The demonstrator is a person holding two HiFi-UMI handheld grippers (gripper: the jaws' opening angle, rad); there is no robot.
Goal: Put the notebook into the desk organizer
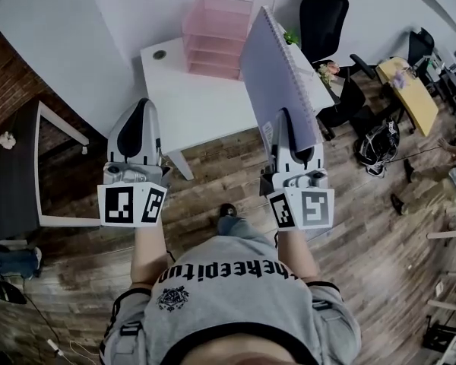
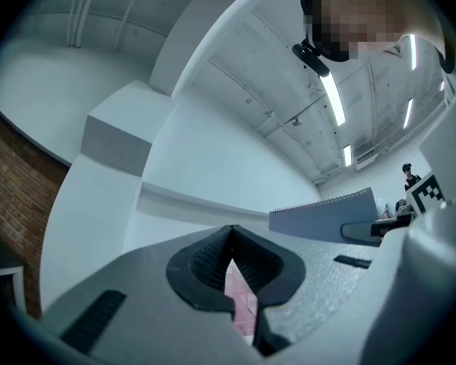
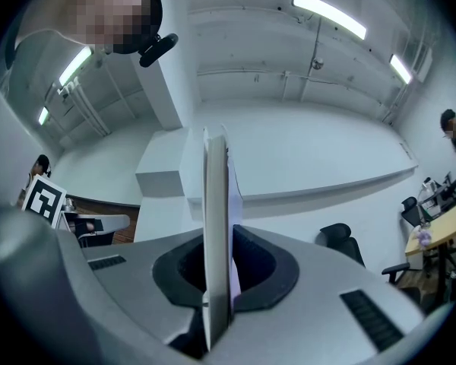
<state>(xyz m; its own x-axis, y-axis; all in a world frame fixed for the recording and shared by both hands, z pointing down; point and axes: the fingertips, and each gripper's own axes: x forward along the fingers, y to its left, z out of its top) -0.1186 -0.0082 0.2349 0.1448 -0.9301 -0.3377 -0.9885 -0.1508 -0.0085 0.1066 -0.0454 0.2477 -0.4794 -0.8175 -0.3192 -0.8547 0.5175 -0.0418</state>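
The right hand-held gripper (image 1: 286, 119) is clamping the notebook (image 1: 277, 71) on edge above the bench (image 1: 190, 101), near the pink organizer (image 1: 216, 33). The left hand-held gripper (image 1: 139, 109) is pointing forward alongside, jaws together, empty.

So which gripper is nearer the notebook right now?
Right. The right gripper has its fingers shut on the lower edge of the notebook, holding it upright; the left gripper is off to its left, shut on nothing, not touching it.

Bright, even, cool light from ceiling strip lights (image 3: 328, 15); slight glare at the tubes. Heavy fisheye bending, dark vignetted corners in all views. My left gripper (image 2: 229, 238), close to lens, reads soft.
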